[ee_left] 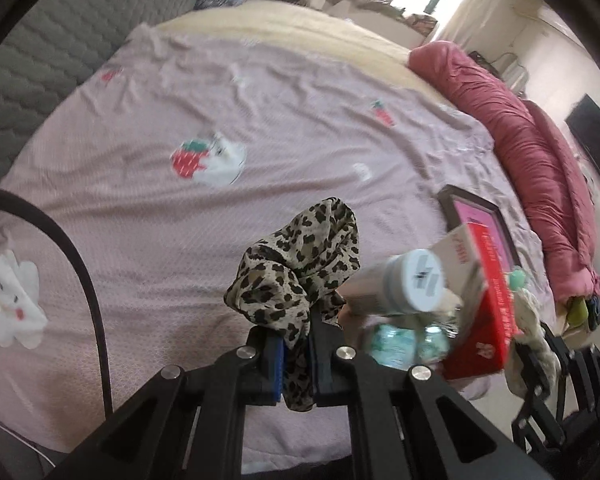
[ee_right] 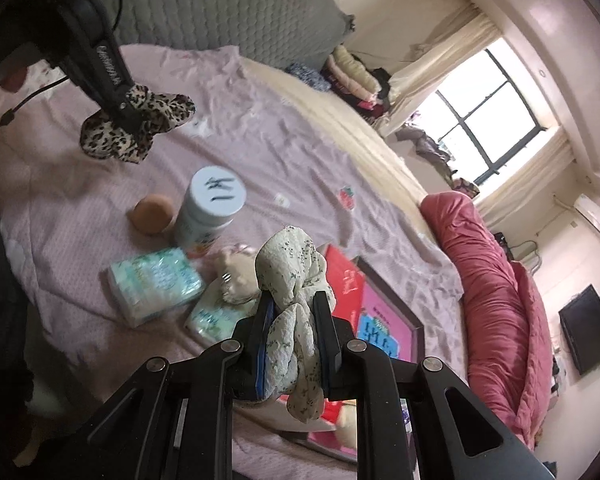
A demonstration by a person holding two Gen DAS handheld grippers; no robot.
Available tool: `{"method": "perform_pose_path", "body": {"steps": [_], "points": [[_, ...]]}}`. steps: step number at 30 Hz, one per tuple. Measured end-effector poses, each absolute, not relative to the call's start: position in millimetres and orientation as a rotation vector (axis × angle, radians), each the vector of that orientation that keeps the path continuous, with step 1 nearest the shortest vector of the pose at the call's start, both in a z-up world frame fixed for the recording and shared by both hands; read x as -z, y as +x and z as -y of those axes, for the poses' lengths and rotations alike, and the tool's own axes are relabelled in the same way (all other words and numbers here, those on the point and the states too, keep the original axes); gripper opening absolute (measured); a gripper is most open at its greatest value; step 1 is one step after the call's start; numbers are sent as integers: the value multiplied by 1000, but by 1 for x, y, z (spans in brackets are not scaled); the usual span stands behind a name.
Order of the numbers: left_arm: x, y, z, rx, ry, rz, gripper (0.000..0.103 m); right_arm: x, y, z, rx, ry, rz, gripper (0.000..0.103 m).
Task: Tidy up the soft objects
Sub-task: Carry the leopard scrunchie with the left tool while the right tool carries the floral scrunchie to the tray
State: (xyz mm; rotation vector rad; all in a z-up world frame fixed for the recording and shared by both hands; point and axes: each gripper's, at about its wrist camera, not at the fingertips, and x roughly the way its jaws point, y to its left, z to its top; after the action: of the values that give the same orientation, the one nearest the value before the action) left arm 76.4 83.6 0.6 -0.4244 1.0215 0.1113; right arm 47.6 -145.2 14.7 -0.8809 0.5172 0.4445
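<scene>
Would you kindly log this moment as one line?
left gripper: shut on leopard scrunchie | right gripper: shut on pale floral scrunchie | both above bed

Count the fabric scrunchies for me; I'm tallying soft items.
2. The leopard-print fabric scrunchie is clamped in the left tongs; the pale green floral fabric scrunchie is clamped in the right tongs. Clutter may hide more.
</scene>
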Motion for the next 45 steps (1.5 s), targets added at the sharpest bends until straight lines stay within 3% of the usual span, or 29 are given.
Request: {"method": "perform_pose_path", "body": {"steps": [23, 45], "points": [[-100, 77, 33, 51, -171, -888, 9, -90, 63, 214, -321, -571, -477, 19], [-123, 92, 117, 139, -34, -871, 9, -121, 75, 278, -222, -417, -452, 19]]}}
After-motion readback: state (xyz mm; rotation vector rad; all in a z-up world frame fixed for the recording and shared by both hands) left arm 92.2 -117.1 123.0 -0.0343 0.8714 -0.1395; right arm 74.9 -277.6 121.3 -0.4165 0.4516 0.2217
